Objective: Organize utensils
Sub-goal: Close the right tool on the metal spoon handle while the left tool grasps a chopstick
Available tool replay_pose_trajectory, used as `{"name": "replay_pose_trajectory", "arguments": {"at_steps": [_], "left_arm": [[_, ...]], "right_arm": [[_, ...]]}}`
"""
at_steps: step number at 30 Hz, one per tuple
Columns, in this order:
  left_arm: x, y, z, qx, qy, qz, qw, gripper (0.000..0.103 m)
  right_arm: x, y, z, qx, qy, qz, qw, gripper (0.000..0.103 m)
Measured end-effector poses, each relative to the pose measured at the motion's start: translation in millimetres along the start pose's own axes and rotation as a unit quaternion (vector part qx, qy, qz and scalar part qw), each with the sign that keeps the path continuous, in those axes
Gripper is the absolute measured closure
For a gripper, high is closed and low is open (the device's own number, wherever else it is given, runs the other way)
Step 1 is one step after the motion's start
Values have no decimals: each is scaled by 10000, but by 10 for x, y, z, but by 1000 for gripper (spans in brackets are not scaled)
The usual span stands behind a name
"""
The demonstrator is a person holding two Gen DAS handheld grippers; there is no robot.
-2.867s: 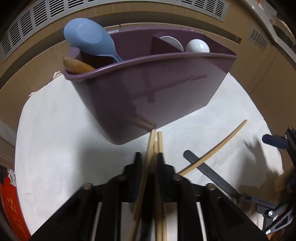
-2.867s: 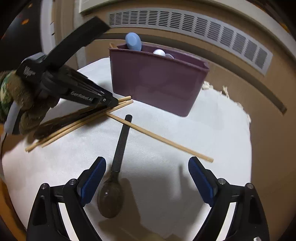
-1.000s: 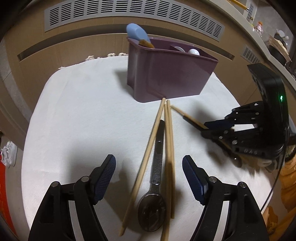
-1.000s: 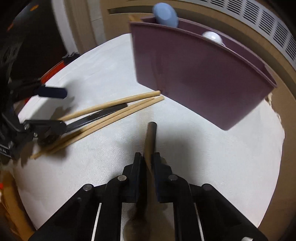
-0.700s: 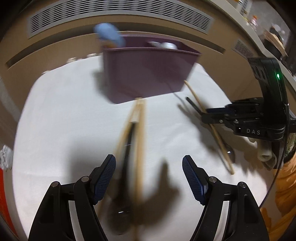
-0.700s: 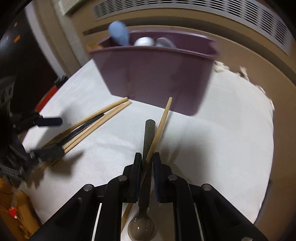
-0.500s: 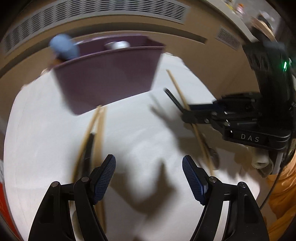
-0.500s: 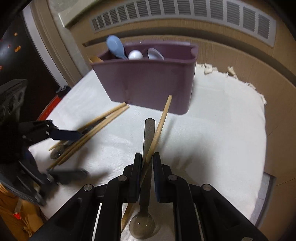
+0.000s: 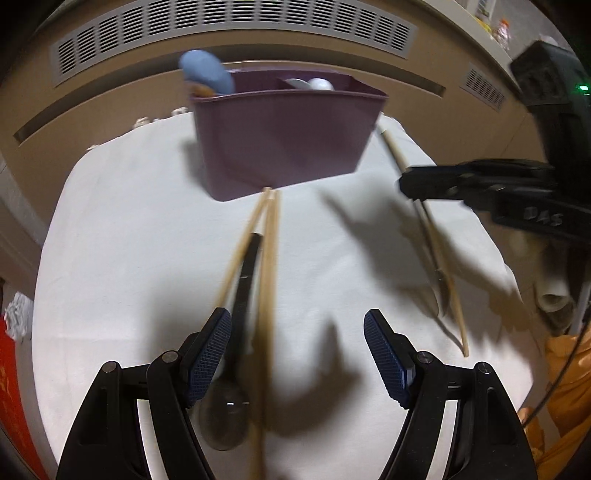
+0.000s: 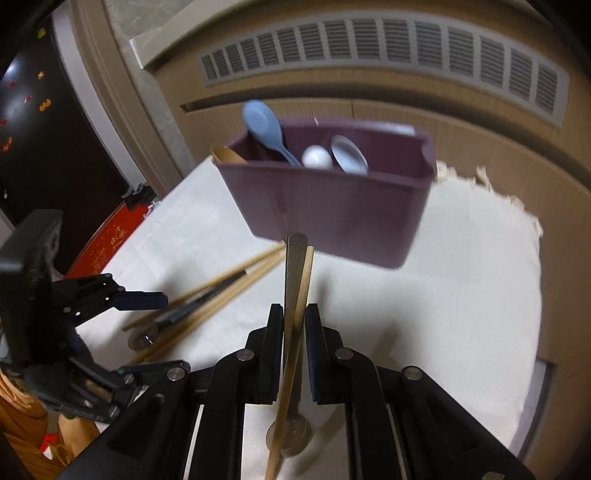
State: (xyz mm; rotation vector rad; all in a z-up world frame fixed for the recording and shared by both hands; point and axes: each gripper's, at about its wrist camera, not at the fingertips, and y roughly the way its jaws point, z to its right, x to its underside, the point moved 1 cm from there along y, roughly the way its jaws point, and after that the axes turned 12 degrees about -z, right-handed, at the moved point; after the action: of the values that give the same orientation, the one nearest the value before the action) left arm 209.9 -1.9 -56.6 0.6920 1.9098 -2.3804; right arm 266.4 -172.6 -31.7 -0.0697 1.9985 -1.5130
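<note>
1. A purple plastic utensil caddy [image 9: 286, 136] [image 10: 332, 206] stands at the far side of a white cloth-covered table [image 9: 129, 240] [image 10: 461, 295]. A pale blue plastic spoon [image 9: 207, 75] [image 10: 264, 125] and a wooden utensil end [image 10: 227, 154] sit in its left compartment, and a white spoon [image 10: 317, 157] and a grey spoon [image 10: 349, 153] in the compartment beside it.
2. Three loose wooden chopsticks [image 9: 267, 258] [image 10: 225, 291] lie on the cloth around a dark-handled metal spoon [image 9: 243, 291] [image 10: 199, 302]; their tips come just short of the caddy's base.
3. The left gripper [image 9: 297, 354] [image 10: 144, 334] hangs over that bundle with its blue-padded fingers [image 9: 207, 350] spread wide and nothing between them.
4. The right gripper [image 10: 294, 341] [image 9: 410, 182] is clamped on a second metal spoon with a dark handle [image 10: 294, 280] [image 9: 430, 243] and a single wooden chopstick [image 10: 301, 295] [image 9: 439, 251]. Both point toward the caddy's front wall, the spoon bowl hanging behind the jaws.
5. A beige wall panel with a long slotted vent grille [image 9: 229, 33] [image 10: 388, 48] runs behind the table. A red tray [image 10: 99, 243] sits off the table's left edge, and the cloth's far edge is frayed [image 10: 491, 184].
6. Half a second ago the left view was swung right, with the bundle at its left edge; now it faces the caddy, the bundle under the left finger. The right gripper has lifted its pair clear of the cloth and looks down into the caddy, closer than before.
</note>
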Motion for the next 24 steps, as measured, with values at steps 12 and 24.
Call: {"name": "replay_pose_trajectory", "arguments": {"at_steps": [12,24], "left_arm": [[-549,254,-84,-117,368,-150,9991,69],[-1132,740,-215,-270,74,-800,9964,79]], "right_arm": [[17,-266,-201,282,-247,262,9990,94],[98,-106,-106,219,-239,114,9994,94]]}}
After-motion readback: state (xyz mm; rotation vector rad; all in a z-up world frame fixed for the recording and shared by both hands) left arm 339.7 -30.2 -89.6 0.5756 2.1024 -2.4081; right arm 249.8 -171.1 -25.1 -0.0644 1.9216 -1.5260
